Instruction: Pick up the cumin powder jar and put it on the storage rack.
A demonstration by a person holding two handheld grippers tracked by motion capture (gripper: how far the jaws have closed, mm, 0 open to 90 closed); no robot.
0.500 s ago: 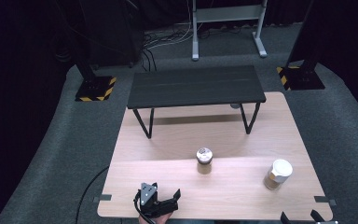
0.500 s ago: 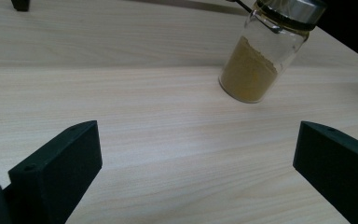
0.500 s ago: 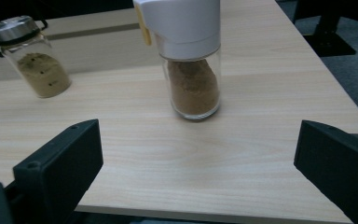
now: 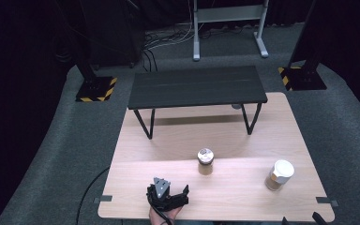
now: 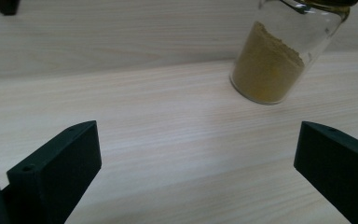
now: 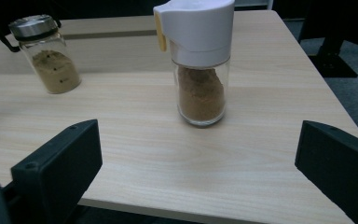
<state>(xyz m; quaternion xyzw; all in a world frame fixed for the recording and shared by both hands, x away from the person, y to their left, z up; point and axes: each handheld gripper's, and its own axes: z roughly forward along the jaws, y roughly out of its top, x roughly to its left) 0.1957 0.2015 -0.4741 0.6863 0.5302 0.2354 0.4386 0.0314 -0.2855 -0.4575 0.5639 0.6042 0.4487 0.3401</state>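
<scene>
Two spice jars stand on the light wooden table [image 4: 243, 197], and I take them left to right. My left gripper [image 4: 168, 196] sits near the table's front edge with its jaws spread wide and nothing between them; in the left gripper view the bare tabletop lies between the two black jaws. The metal-lidded jar [image 4: 205, 161] stands ahead and off to the right of that gripper, upright, partly filled with yellowish powder. From here I judge the main risk on this side to be the approach: the jar is not centred between the jaws, so if I push straight on, the right jaw could clip the glass and tip or skid it.

Further right stands the white-capped jar [image 4: 279, 175], also upright, holding browner powder, well apart from the first. My right gripper [image 6: 196, 186] looks at it from just off the table's front edge, jaws released and empty. This jar is tall with a heavy-looking cap, so a low or glancing contact could topple it, I think, and a grip on the cap alone might twist it loose. Behind both, the black bench [image 4: 197, 86] is out of the way.
</scene>
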